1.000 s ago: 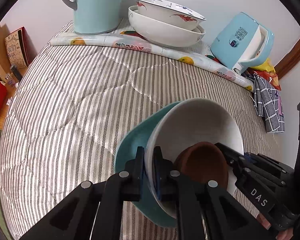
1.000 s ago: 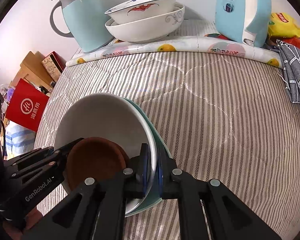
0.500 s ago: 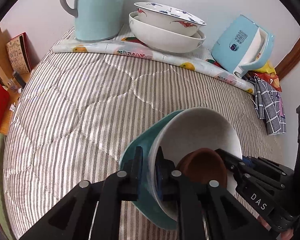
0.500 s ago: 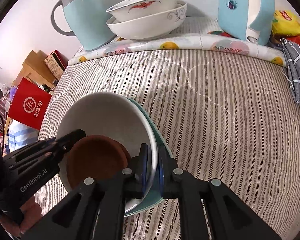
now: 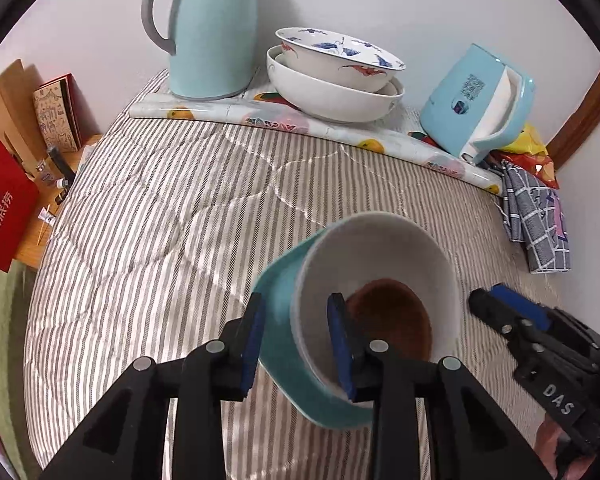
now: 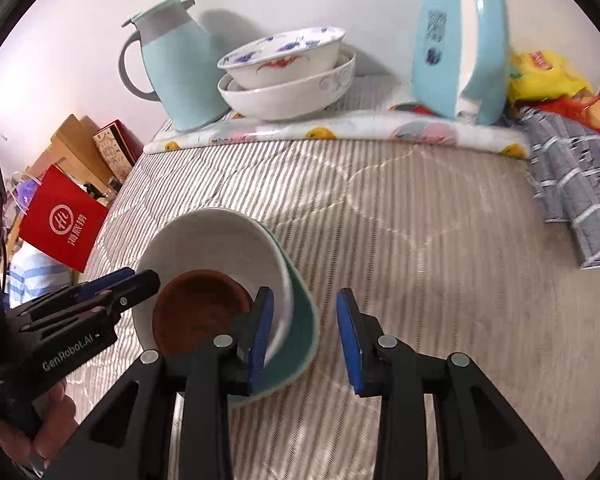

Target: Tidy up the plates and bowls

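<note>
A stack sits on the striped quilt: a teal plate [image 5: 280,344] [image 6: 300,340] underneath, a white bowl [image 5: 380,256] [image 6: 216,240] on it, a small brown dish [image 5: 392,316] [image 6: 198,312] inside. My left gripper [image 5: 296,344] is open, its fingers straddling the stack's left rim without clamping it. My right gripper [image 6: 305,336] is open, its left finger at the stack's right rim, its right finger over bare quilt. Each gripper shows in the other's view, the right one [image 5: 512,312] and the left one [image 6: 112,292]. Two nested white patterned bowls [image 5: 332,80] [image 6: 288,72] stand at the back.
A light blue thermos jug [image 5: 212,28] [image 6: 172,68] and a light blue kettle [image 5: 476,100] [image 6: 460,44] stand on a fruit-print mat [image 5: 300,120] by the wall. A checked cloth [image 5: 536,216] and snack packets [image 6: 548,76] lie at the right. A red bag [image 5: 4,204] is left of the bed.
Both grippers have opened and released the stack's rims. The right gripper has drawn a little away to the right. The stack now rests on the quilt.
</note>
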The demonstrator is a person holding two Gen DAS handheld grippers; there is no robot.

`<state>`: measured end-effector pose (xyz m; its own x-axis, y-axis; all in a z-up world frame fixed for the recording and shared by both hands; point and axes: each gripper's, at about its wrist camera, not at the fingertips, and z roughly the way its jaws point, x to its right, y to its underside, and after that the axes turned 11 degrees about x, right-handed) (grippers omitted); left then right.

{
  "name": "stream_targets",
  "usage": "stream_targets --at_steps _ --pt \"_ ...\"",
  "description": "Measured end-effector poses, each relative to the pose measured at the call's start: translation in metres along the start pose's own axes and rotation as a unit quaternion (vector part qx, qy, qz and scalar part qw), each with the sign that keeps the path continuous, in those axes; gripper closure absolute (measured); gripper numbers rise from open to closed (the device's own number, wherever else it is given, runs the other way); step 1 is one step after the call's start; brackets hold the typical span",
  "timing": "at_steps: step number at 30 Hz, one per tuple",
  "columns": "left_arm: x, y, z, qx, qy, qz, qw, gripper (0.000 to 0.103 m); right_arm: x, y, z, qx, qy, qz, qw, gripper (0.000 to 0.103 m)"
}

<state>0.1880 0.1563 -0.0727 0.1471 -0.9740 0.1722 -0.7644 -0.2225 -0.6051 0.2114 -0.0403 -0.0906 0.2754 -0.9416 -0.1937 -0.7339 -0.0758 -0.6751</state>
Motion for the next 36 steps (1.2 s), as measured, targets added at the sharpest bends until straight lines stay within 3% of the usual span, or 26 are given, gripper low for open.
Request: stream_targets --at_steps 3,8,15,19,22,24,27,36 --pt "0.009 0.004 -0.016 0.013 -0.005 0.012 0.9998 0.068 0.005 0.001 -0.025 0.031 0.023 -0.006 0.999 0.057" --pt "0.028 0.013 -0.053 0.054 -0.013 0.029 0.998 0.051 0.01 0.008 -0.076 0.076 0.065 -0.025 0.995 0.052" --pt "0.064 0.037 -0.104 0.105 -0.01 0.066 0.9922 0.039 0.03 0.034 -0.135 0.104 0.078 0.002 0.991 0.049" --pt "0.082 0.053 -0.131 0.131 -0.002 0.079 0.9882 0.024 0.043 0.053 -0.168 0.117 0.084 0.017 0.989 0.047" --pt "0.093 0.064 -0.143 0.14 -0.009 0.085 0.9864 0.018 0.049 0.064 -0.186 0.127 0.097 0.017 0.987 0.031" --pt "0.097 0.071 -0.15 0.143 -0.009 0.086 0.986 0.017 0.053 0.072 -0.2 0.137 0.103 0.015 0.985 0.02" --pt "0.099 0.079 -0.161 0.147 -0.001 0.075 0.9864 0.016 0.055 0.082 -0.215 0.145 0.113 0.011 0.983 0.013" --pt "0.105 0.094 -0.187 0.17 -0.013 0.074 0.9826 0.013 0.058 0.099 -0.244 0.163 0.119 0.011 0.979 0.01"
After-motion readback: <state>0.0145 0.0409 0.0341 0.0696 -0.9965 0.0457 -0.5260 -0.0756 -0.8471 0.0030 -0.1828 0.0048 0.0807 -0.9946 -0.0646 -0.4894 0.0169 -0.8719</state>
